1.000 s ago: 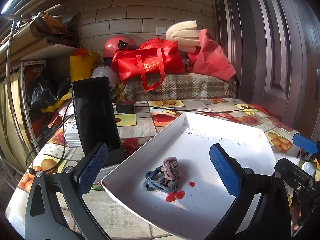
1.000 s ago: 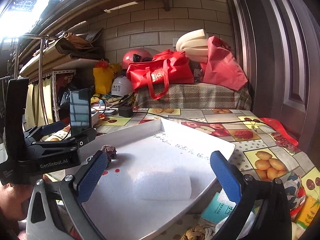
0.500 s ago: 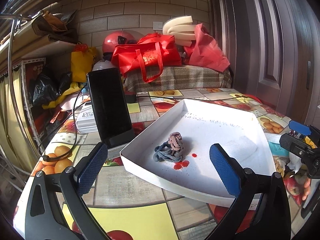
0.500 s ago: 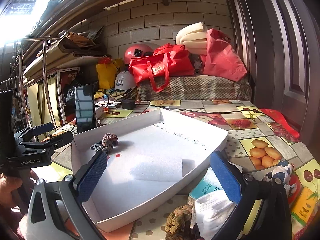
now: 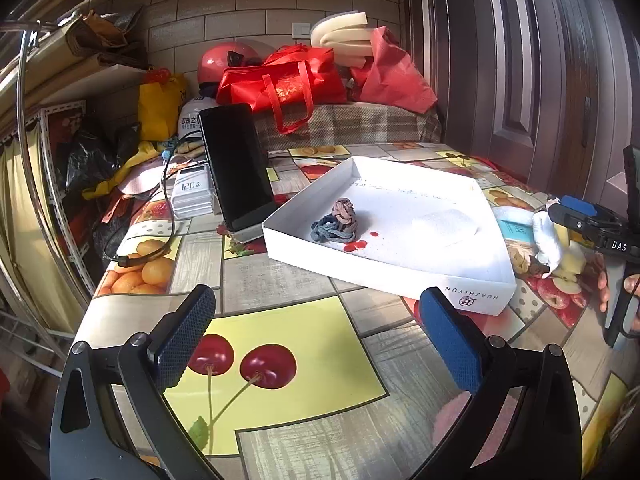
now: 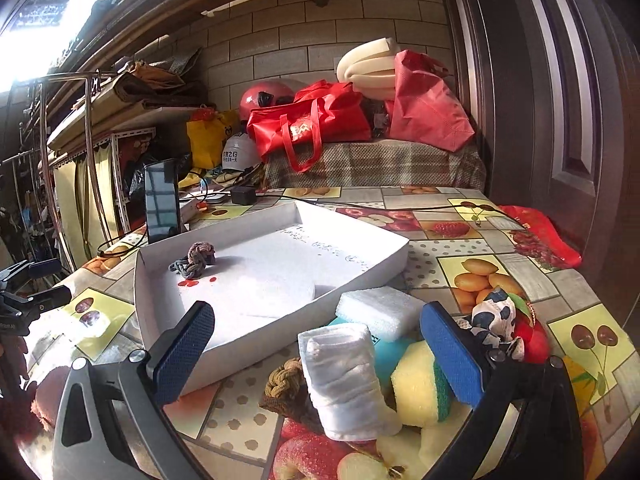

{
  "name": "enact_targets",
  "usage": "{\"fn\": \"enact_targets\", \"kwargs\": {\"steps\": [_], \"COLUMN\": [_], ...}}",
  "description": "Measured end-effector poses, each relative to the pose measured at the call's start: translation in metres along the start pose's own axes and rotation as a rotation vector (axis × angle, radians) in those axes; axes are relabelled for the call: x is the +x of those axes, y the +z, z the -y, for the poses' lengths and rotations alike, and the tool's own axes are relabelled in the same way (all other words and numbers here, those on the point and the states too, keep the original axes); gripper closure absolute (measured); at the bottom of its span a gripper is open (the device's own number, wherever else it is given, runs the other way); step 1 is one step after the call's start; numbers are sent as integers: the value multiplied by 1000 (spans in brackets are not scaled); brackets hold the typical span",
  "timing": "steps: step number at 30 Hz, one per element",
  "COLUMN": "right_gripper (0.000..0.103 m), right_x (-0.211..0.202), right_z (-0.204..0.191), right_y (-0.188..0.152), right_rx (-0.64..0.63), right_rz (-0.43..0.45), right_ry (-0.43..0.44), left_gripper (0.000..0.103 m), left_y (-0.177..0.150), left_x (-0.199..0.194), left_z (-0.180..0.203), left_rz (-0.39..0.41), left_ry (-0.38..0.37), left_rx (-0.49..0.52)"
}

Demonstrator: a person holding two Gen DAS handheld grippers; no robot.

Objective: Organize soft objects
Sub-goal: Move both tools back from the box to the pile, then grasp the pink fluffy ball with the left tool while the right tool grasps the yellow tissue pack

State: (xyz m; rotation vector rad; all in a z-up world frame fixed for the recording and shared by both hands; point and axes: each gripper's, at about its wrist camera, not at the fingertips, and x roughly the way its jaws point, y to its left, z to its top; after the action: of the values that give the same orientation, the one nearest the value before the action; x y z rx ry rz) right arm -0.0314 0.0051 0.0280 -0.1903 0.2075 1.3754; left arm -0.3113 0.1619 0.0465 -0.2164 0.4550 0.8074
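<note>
Left gripper (image 5: 316,340): wide open, empty, over table (image 5: 280,280).
Right gripper (image 6: 318,350): wide open, empty, above towel (image 6: 344,376).
Tray (image 6: 160,320): holds rope knot (image 6: 194,260).

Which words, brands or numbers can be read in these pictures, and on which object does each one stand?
"HUAZHIYUN": front wall of the white tray.
"120W": white power bank.
"DAS": right gripper; the rest is cut off.
Handwriting on the tray floor: too small to read.
White helmet print: blurred.
Red bag logo: unreadable.
</note>
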Motion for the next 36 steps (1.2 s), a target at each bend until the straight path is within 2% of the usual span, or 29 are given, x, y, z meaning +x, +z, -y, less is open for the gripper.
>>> {"fn": "enact_targets", "kwargs": {"steps": [3,6,9,13,15,17,19,23,25,29,33,36], "right_gripper": [0,0,0,0,0,0,0,0,0,0,0,0], "right_x": [-9,-16,-25,-46,-53,-60,-63,-60,-54,-35,-29,-29], "right_z": [20,46,71,100,114,128,138,136,129,125,142,149], "right_y": [-3,-5,-9,-12,-13,-14,-15,-21,-25,-28,-27,-29], "right_rx": [36,93,134,154,156,169,163,122,86,34,44,11], "right_rz": [-14,-28,-47,-25,-30,-36,-66,-162,-214,-307,-334,-359], "right_ry": [-26,-70,-115,-191,-218,-221,-197,-97,-74,-131,-175,-176], "left_gripper": [0,0,0,0,0,0,0,0,0,1,1,1], "left_y": [-6,-11,-17,-38,-48,-55,-56,-50,-49,-48,-49,-48], "left_x": [-12,-24,-30,-17,-12,-11,-9,2,7,14,15,17], "left_z": [-4,3,24,67,87,101,103,91,88,92,98,98], "left_rz": [-29,-42,-98,-263,-320,-341,-354,-392,-410,-442,-443,-446], "left_ry": [-72,-144,-226,-299,-304,-291,-299,-323,-325,-319,-325,-331], "left_rx": [-15,18,107,277,368,436,441,352,320,323,349,343]}}
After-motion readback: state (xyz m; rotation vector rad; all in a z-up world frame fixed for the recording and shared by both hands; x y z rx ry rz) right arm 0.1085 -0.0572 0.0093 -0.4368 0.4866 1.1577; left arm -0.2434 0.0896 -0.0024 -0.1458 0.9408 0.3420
